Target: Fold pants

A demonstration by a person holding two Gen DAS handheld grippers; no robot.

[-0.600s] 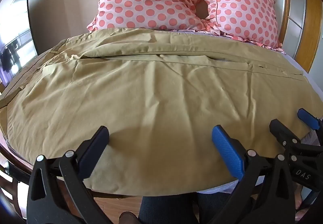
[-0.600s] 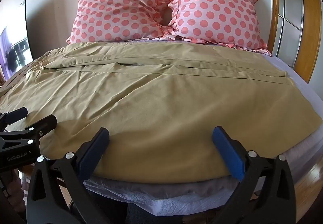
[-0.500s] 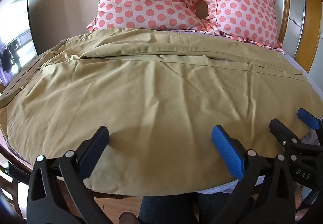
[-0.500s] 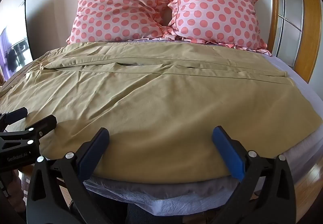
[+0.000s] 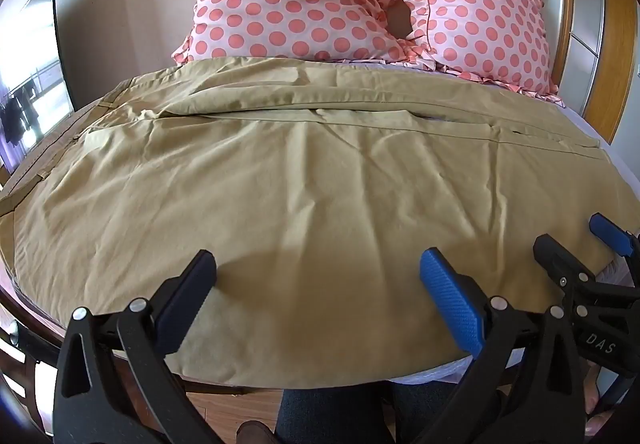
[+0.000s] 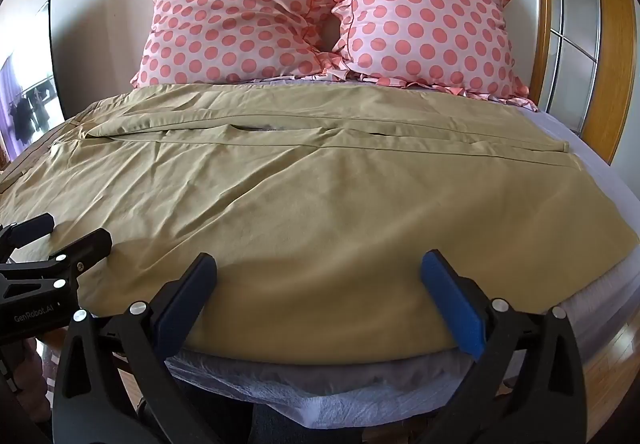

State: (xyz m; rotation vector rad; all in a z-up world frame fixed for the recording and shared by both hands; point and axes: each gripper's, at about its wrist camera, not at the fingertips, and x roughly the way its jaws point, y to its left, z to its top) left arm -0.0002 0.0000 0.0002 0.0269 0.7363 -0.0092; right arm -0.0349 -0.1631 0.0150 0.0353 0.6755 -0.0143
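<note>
Khaki pants lie spread flat; both hand-held grippers gape above them

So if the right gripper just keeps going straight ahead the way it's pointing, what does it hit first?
Most likely the tan pants spread over the bed: the open right gripper hangs at their near edge. The polka-dot pillows lie well beyond. Exact height above the cloth is unclear.
</note>
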